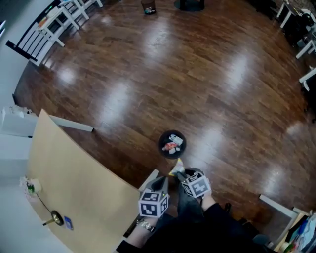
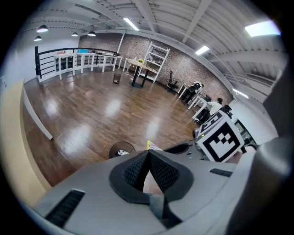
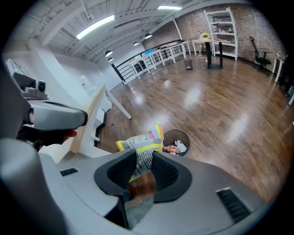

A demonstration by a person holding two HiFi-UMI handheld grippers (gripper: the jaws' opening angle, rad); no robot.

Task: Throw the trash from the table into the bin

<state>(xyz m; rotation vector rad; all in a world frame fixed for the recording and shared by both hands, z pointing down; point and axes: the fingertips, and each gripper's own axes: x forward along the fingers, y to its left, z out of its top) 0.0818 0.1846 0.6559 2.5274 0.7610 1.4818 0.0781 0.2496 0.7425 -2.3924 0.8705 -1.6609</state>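
A small black bin [image 1: 172, 143] stands on the wood floor with red and white trash in it; it also shows as the bin [image 3: 177, 141] in the right gripper view and the bin [image 2: 121, 149] in the left gripper view. My right gripper [image 1: 179, 173] hangs just short of it, shut on a crumpled white wrapper with yellow edges [image 3: 141, 143], whose tip [image 1: 176, 168] sticks out toward the bin. My left gripper [image 1: 161, 182] is beside it on the left; the left gripper's [image 2: 148, 154] pads meet with nothing between them.
The beige table [image 1: 79, 188] lies to the left with a few small items [image 1: 55, 217] at its near end. White railings [image 1: 44, 29] stand at the far left. A second bin [image 1: 148, 7] sits far across the floor. White furniture legs [image 1: 276, 205] are at the right.
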